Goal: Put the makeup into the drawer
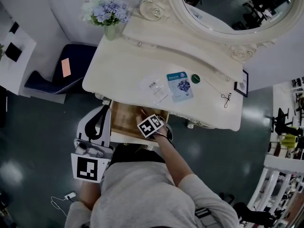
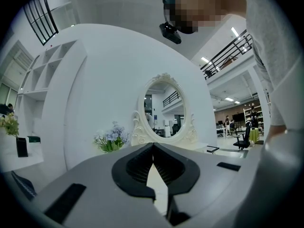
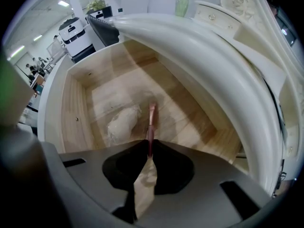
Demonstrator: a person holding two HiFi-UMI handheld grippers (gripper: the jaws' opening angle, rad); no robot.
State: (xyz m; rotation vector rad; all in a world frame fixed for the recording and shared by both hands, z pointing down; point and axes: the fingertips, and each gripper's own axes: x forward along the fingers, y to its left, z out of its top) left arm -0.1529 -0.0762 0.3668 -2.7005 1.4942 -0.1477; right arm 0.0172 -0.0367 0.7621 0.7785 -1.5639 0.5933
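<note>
The wooden drawer (image 1: pixel 124 121) stands pulled out under the cream dressing table (image 1: pixel 118 65). My right gripper (image 1: pixel 147 120), under its marker cube, reaches into the drawer and is shut on a thin pink makeup stick (image 3: pixel 152 119). The stick points out from the right gripper (image 3: pixel 148 146) above the drawer floor (image 3: pixel 107 91). A clear packet with a white pad (image 3: pixel 122 123) lies on that floor beside the stick. My left gripper (image 1: pixel 104 113) hangs left of the drawer, shut and empty; in the left gripper view the left gripper (image 2: pixel 153 148) aims at the oval mirror (image 2: pixel 164 110).
On the tabletop lie a clear packet (image 1: pixel 155 88), a blue packet (image 1: pixel 180 85), a small green disc (image 1: pixel 195 78) and a black clip (image 1: pixel 226 98). A vase of flowers (image 1: pixel 109 11) stands at the back left corner. A dark stool (image 1: pixel 66 72) sits left of the table.
</note>
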